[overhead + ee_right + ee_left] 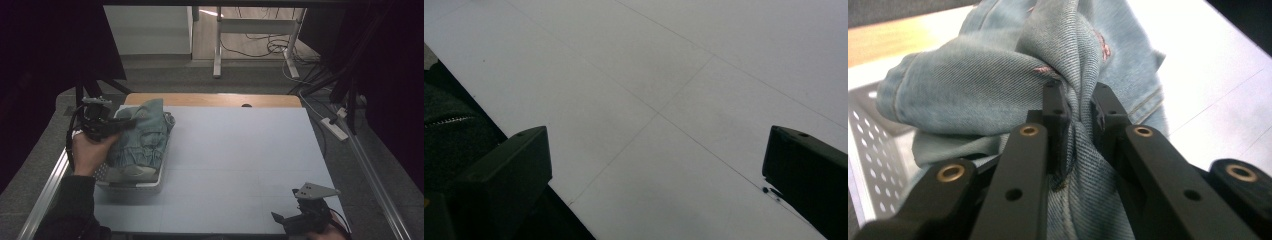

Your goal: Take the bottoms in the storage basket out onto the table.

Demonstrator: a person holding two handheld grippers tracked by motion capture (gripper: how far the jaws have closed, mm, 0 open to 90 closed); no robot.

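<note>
A pair of light blue jeans (141, 140) is bunched up in a white perforated basket (131, 186) at the table's left side. My left gripper (131, 123) is shut on a fold of the jeans (998, 85), and part of the cloth hangs lifted above the basket. In the left gripper view the denim is pinched tight between the two black fingertips (1055, 97). My right gripper (280, 219) rests near the table's front right corner, its jaws wide apart over bare white tabletop (664, 100) with nothing between them.
The basket wall (873, 150) lies to the left under the denim. A wooden strip (210, 99) runs along the table's far edge. Desk legs and cables (260, 45) stand on the floor beyond. A power strip (336, 128) lies to the right.
</note>
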